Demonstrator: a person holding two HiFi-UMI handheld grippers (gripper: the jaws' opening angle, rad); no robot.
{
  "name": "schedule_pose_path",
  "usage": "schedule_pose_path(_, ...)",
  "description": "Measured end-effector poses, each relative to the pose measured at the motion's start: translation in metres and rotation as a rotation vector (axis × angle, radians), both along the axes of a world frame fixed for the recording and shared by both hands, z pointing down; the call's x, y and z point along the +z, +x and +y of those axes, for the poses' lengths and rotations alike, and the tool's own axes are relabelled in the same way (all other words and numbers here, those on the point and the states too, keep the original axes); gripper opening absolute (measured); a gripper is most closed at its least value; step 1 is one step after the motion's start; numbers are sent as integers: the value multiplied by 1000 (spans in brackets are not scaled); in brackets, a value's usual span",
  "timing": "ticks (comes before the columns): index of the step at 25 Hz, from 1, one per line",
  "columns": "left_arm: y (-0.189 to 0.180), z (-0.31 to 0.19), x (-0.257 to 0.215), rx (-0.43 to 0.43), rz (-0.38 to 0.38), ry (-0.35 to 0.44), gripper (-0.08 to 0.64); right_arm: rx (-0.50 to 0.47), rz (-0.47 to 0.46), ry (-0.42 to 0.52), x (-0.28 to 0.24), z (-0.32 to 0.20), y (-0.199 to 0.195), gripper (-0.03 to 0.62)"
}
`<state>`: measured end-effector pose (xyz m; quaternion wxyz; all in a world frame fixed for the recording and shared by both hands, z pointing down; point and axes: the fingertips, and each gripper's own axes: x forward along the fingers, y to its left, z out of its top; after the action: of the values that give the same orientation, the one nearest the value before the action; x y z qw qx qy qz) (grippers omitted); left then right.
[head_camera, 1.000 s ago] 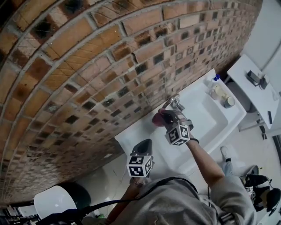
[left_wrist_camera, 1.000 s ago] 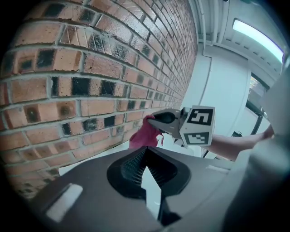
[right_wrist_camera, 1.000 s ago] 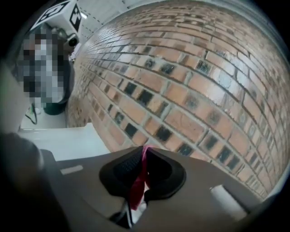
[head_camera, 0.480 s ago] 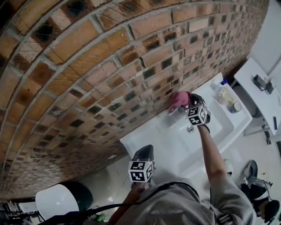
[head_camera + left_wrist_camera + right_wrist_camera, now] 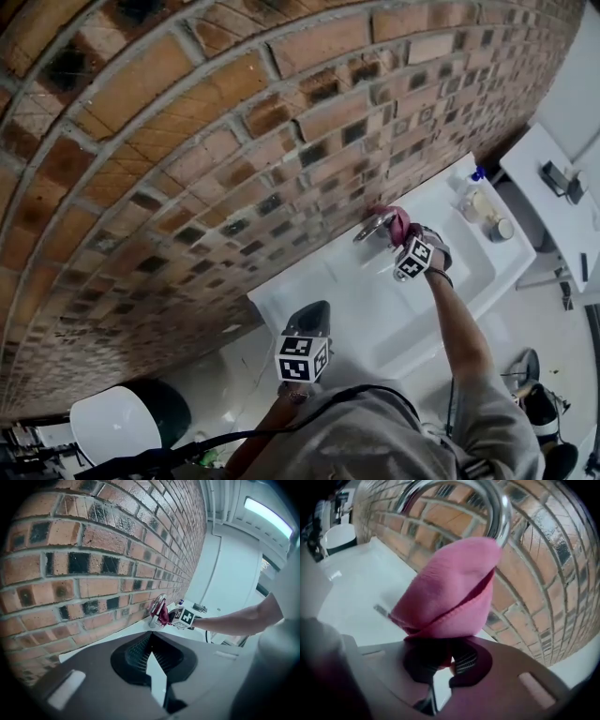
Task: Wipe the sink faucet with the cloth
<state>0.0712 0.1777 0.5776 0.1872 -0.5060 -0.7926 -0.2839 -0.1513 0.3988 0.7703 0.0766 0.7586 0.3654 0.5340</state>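
The cloth (image 5: 449, 590) is pink and bunched into a folded wad that fills the centre of the right gripper view. Its lower end is pinched in the right gripper (image 5: 450, 656). Its top presses against the faucet (image 5: 499, 508), a shiny chrome arched spout at upper centre. In the head view both sit right of centre.

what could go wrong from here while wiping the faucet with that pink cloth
1. The right gripper pinches only a bunched edge of the cloth; dragging it round the faucet might pull it free.
2. The faucet stands close to the brick wall, so a wide stroke may scrape the gripper there.
3. Containers stand at the sink corner near that arm; a swing could knock them.
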Motion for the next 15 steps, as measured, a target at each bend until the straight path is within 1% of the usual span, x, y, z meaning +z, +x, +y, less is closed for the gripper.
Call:
schedule_pose_path(1, 1, -1, 0, -3, 1, 2, 14, 10, -9, 21, 8, -4, -9, 18)
schedule_pose_path(3, 5, -4, 1, -15, 5, 5, 14, 83, 17, 50, 15, -13, -24, 18)
schedule_pose_path(5, 10, -6, 2, -31, 7, 5, 14, 161, 53, 65, 19, -25, -27, 18)
schedule_pose_path(9, 15, -9, 1, -52, 7, 1, 14, 318, 203, 103, 14, -53, -8, 20)
schedule_pose_path(12, 9, -11, -1, -38, 5, -3, 14, 354, 273, 143, 1, -72, 16, 19)
schedule_pose_path(15, -2, -12, -3, -9, 3, -11, 14, 344, 328, 173, -16, -85, 28, 19)
